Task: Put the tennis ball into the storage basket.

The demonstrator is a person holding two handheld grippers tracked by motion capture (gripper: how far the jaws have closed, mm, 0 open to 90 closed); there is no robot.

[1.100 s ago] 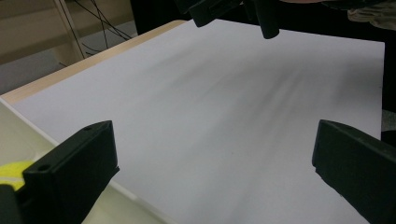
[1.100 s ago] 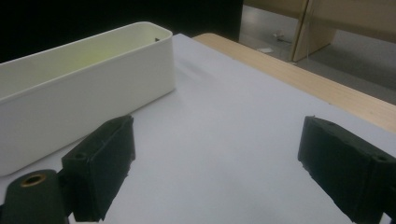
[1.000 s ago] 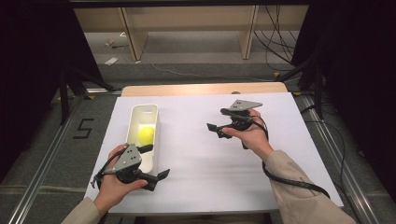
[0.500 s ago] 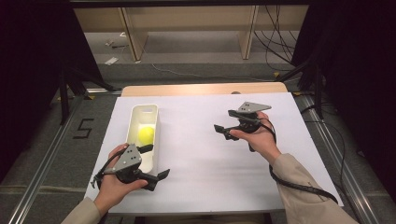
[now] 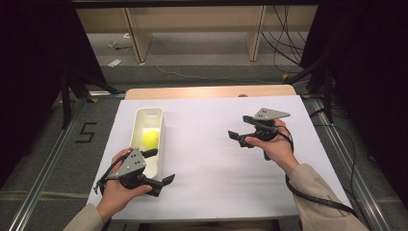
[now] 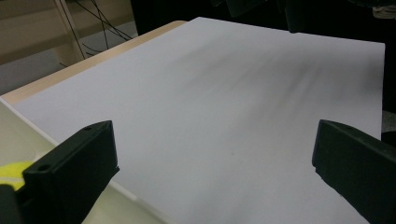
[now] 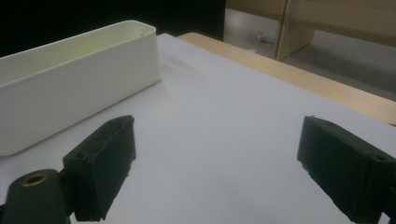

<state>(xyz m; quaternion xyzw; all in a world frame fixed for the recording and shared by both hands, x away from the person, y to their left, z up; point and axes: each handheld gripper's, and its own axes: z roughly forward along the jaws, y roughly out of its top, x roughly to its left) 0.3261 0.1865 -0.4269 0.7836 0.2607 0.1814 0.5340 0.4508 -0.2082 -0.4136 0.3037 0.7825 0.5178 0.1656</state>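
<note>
We judge the work here to be nearly or fully done: the one yellow ball (image 5: 150, 138) already lies inside the white bin (image 5: 137, 120), about midway along its length, and nothing else waits loose on the white table cover (image 5: 207, 159). We hold nothing in either tool. The left gripper (image 5: 160, 167) sits at the near end of the bin, one jaw reaching over the bin's near rim and the other out over the cover, and in the left gripper view its jaws stand wide apart with bare cover between them, the ball a sliver of yellow (image 6: 11, 172) at the lower left edge. The right gripper (image 5: 241, 131) hangs over the right half of the cover, well apart from the bin, pointed toward it; in the right gripper view its jaws are likewise spread wide and empty, with the bin's long wall (image 7: 70, 88) ahead to the left. If anything is left, we think it is only to draw both tools back. Counting: one ball, one bin, two grippers, one cover on one wooden table (image 5: 207, 91).
</note>
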